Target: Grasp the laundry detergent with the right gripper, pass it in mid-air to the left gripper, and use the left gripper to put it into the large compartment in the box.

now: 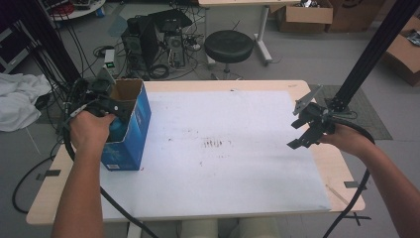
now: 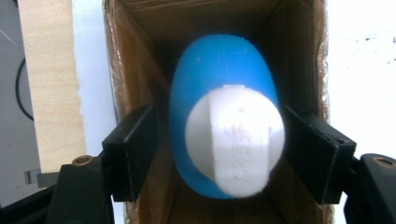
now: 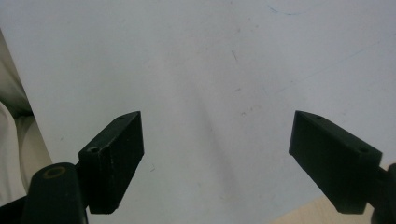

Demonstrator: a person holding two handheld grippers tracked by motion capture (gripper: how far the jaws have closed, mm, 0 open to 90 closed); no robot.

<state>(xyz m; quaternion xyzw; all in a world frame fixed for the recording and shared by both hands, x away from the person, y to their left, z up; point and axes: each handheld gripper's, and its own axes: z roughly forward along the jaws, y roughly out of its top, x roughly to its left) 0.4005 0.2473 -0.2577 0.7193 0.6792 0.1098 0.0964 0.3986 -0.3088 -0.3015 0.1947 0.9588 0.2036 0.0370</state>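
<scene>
my left gripper (image 2: 219,149) sits at the mouth of the open blue box (image 1: 132,130) at the table's left edge, jaws apart on either side of the blue bottle (image 2: 219,74) with a white cap (image 2: 235,140), pads clear of it; the bottle stands inside the box. my right gripper (image 1: 303,135) hovers released over the white sheet (image 1: 218,148), nothing between its jaws.

Both forearms are bare with no sleeves, each hand carries a black two-jaw gripper, the left gripper (image 2: 219,154) with blocky matte pads and brass-ringed screw holes, the right gripper (image 3: 217,158) alike and topped by a grey three-cornered plate (image 1: 308,100), each trailing a thick black cable (image 1: 352,203).
</scene>
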